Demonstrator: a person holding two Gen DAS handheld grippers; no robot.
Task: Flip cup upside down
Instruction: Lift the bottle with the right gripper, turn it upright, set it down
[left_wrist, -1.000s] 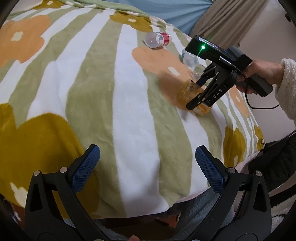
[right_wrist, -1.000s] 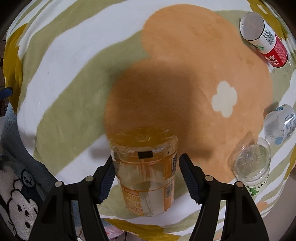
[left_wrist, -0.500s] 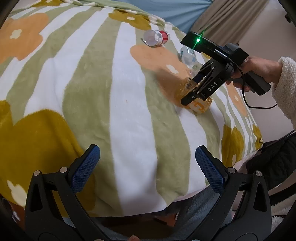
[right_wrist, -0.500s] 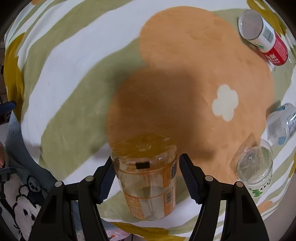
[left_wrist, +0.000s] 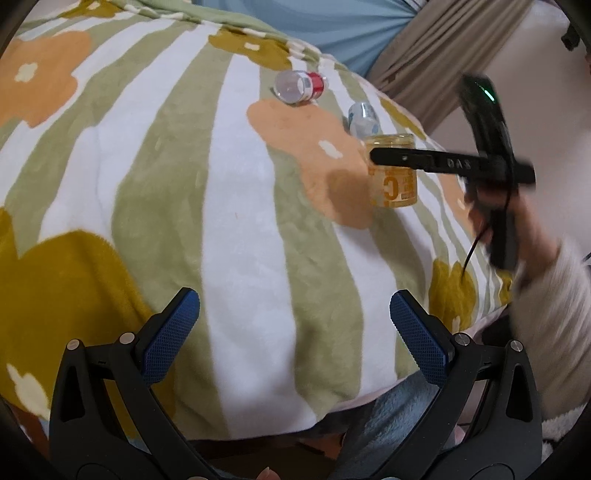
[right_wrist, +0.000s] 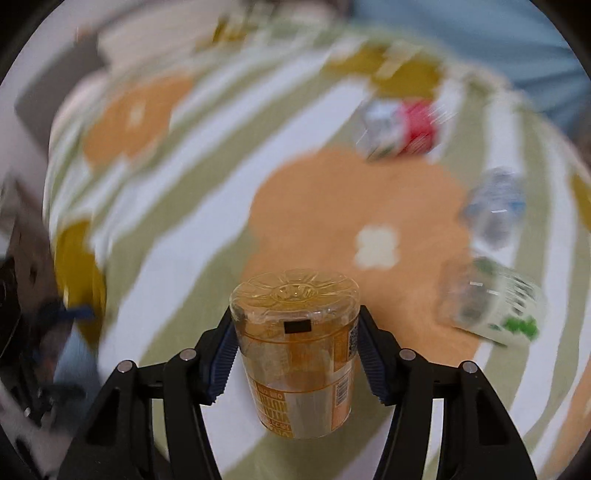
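Orange print wrapped the clear cup (right_wrist: 295, 354); a large "C" showed on its side in the left wrist view, and the smaller lettering was too blurred to read. White letters "DAS" marked the right gripper (right_wrist: 293, 360). That gripper was clamped on the cup, blue pads pressed to both sides, the closed end uppermost. The cup was off the striped floral blanket (left_wrist: 236, 206), over an orange flower at the right. The left gripper (left_wrist: 291, 339) stood apart at the near edge, gripping nothing. Three other plastic containers lay farther off.
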